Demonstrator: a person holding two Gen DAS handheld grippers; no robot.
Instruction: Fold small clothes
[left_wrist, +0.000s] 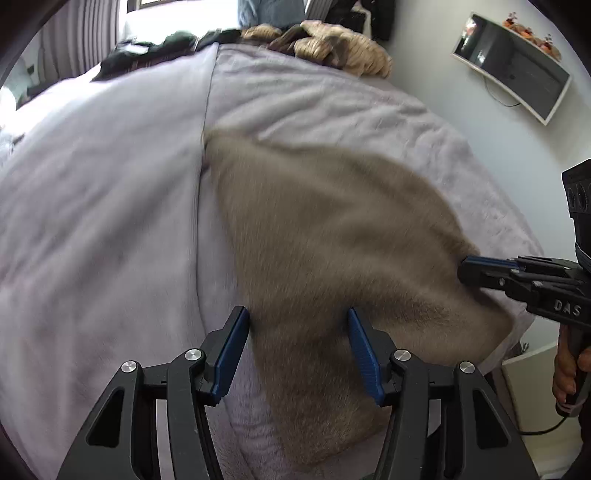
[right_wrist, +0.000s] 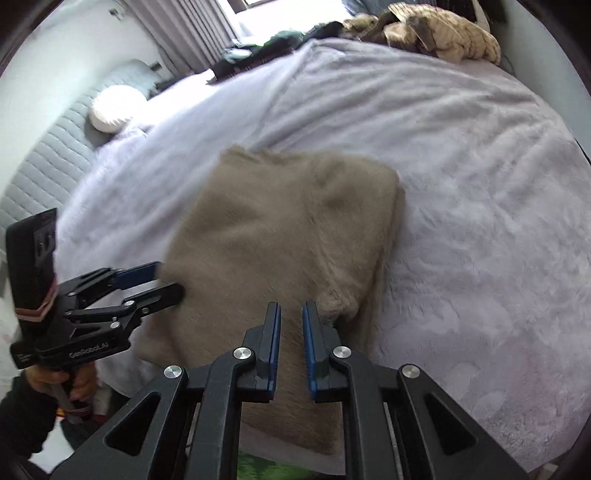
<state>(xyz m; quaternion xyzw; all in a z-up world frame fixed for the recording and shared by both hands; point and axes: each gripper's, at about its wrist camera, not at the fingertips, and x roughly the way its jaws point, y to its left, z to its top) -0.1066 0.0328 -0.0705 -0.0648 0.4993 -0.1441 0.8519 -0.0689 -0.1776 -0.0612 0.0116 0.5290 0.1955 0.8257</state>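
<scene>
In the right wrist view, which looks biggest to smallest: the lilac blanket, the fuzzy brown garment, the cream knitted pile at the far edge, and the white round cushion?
1. Lilac blanket
2. Brown garment
3. Cream knitted pile
4. White round cushion

The last two lie far from the camera, near the curved edge of the picture, so their order is unsure.

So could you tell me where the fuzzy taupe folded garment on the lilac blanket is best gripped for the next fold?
Take the fuzzy taupe folded garment at its near right corner, coming from the bed's near edge. There the layers stack into a thick hem lip that stands proud of the lilac blanket, so the fingers could likely close on every layer at once.
</scene>
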